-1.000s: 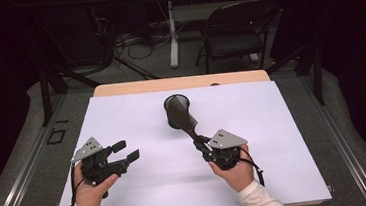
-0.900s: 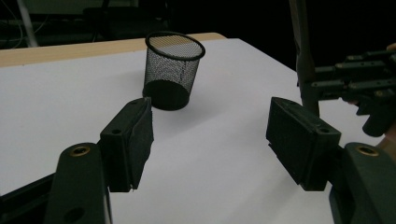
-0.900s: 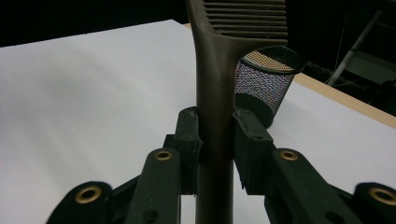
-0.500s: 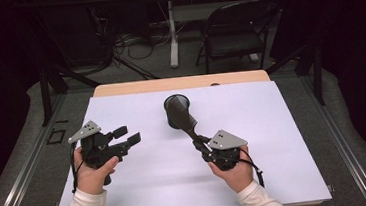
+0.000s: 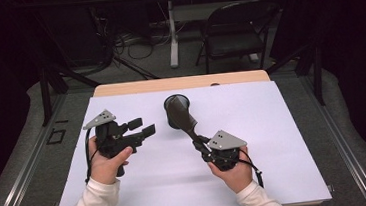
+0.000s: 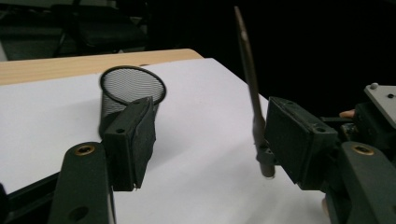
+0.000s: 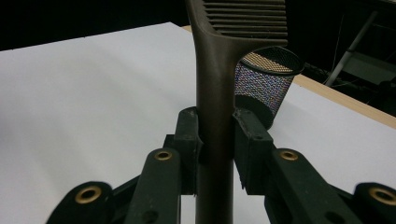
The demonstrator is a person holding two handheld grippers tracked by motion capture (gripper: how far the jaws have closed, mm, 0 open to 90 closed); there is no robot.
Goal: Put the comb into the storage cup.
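White sheet [image 5: 284, 139] was evenly lit from above, surroundings dark; soft shadows; mesh cup [image 6: 132, 93] beyond left fingers [image 6: 135, 140] slightly blurred.

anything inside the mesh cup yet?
From the left gripper view the mesh cup looks empty as far down as its wall shows. In the high view the spatula, clamped in the right gripper, overlaps the rim, so the bottom is hidden.

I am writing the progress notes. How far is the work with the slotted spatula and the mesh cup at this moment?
Done: the right gripper is clamped on the handle of the dark slotted spatula, lifted off the table. In hand: its blade hangs at the rim of the black mesh cup. The left gripper is open and holds nothing. Left: probably to lower the spatula into the cup and release.
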